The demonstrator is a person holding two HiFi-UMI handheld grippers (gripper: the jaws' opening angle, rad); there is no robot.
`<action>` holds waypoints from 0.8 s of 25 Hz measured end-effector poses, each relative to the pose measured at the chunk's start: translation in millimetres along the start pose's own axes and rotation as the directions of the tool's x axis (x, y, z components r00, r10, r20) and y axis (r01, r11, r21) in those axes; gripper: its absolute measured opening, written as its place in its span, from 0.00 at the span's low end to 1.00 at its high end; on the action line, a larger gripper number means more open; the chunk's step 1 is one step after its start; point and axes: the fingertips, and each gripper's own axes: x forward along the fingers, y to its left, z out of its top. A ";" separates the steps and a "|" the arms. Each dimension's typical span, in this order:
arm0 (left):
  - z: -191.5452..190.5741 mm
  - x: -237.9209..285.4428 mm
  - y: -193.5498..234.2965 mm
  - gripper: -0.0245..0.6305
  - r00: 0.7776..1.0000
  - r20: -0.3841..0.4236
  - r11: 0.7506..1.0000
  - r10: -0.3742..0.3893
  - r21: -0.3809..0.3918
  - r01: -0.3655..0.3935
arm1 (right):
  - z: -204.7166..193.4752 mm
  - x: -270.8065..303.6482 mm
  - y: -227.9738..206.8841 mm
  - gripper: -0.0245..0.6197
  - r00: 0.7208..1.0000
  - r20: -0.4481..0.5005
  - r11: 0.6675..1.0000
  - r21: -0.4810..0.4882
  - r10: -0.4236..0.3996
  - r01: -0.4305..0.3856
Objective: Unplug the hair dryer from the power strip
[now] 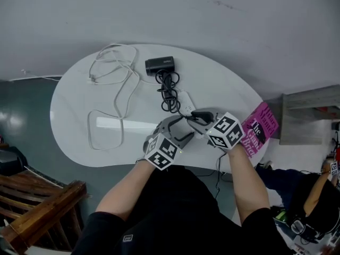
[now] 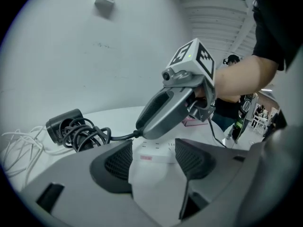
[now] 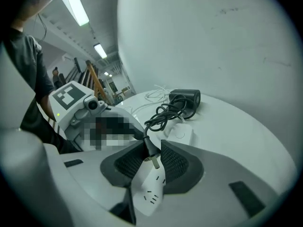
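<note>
Right gripper (image 3: 152, 158): gripping the plug (image 3: 149, 148), prongs showing above the power strip (image 3: 150, 189).
Left gripper (image 2: 154, 161): clamping the power strip's near end.
Hair dryer (image 1: 159, 65): lying beyond the power strip.
Risk: plug possibly slipping sideways, bending prongs.

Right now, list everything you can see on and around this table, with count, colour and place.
table: one, white, centre.
hair dryer: one, black, table's far side.
cord: one, black, coiled by hair dryer.
plug: one, black, prongs bare, between right jaws.
power strip: one, white, table's near edge.
cable: one, white, looped on table's left.
book: one, pink, table's right edge.
wooden furniture: one, brown, floor at lower left.
bystander: one, dark clothes, lower right.
left hand-held gripper: one, grey, closed on power strip.
right hand-held gripper: one, grey, closed on plug.
</note>
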 end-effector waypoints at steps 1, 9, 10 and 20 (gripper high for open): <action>-0.4 -4.4 -2.0 0.46 1.000 0.001 1.000 0.001 0.001 -0.001 | 0.8 -3.6 1.0 0.23 1.000 0.021 1.000 0.030 0.009 -0.009; 2.9 -48.1 -6.2 0.46 0.996 0.071 0.994 0.050 -0.102 -0.043 | 7.2 -11.2 22.0 0.23 0.989 0.126 0.979 0.174 0.084 -0.105; 2.2 -55.8 -6.1 0.46 0.995 0.081 0.990 0.063 -0.129 -0.053 | 4.8 -8.8 25.4 0.23 0.989 0.121 0.978 0.177 0.086 -0.106; 3.0 -116.7 11.8 0.45 0.952 0.131 0.931 0.276 -0.283 -0.231 | -26.1 19.9 41.1 0.23 0.999 0.043 0.982 0.187 0.009 -0.017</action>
